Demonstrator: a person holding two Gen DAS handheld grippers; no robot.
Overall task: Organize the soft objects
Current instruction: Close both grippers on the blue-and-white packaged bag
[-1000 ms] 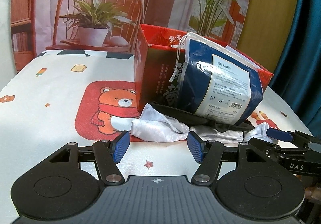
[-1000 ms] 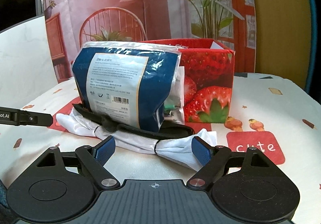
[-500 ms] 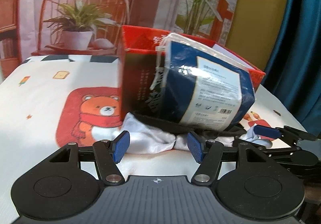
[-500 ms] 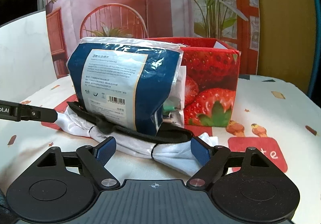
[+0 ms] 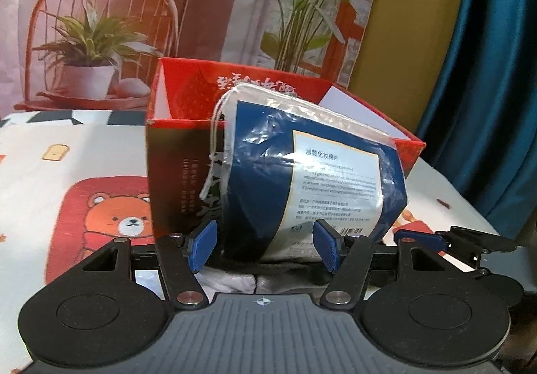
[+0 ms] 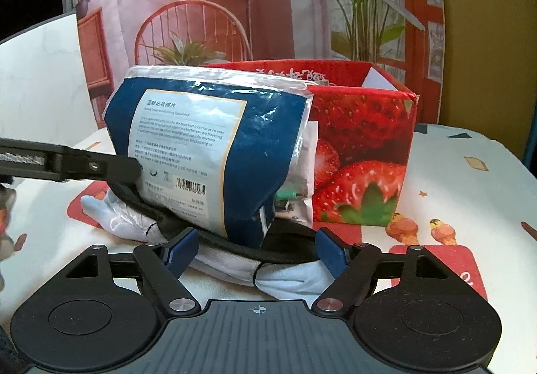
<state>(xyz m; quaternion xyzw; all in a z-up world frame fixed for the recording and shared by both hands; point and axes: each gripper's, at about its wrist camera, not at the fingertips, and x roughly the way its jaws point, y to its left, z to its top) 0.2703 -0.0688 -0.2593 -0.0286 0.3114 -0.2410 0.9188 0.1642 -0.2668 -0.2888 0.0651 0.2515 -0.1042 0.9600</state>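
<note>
A blue pack of cotton pads (image 5: 302, 179) stands tilted against an open red strawberry box (image 5: 174, 152). It rests on a white cloth (image 6: 292, 276) and a black strap (image 6: 288, 251). My left gripper (image 5: 265, 248) is open, with the pack's lower end just beyond and between its blue pads. In the right wrist view one of its fingers (image 6: 100, 167) reaches the pack's (image 6: 201, 146) left side. My right gripper (image 6: 255, 250) faces the pack from the other side. Its jaws are closing, with strap and cloth between them, and the pads touch nothing. One of its fingers (image 5: 419, 236) shows at right.
The tablecloth carries a red bear patch (image 5: 110, 216) at left and a red "cute" patch (image 6: 463, 270) at right. A small clear bag (image 6: 298, 186) is wedged between pack and box (image 6: 365, 152). A printed backdrop stands behind, and a blue curtain (image 5: 486, 72) hangs at right.
The left gripper has moved in and rightward, so the pack now fills the gap above its pads. The right gripper has crept a little closer, its pads slightly nearer each other.
</note>
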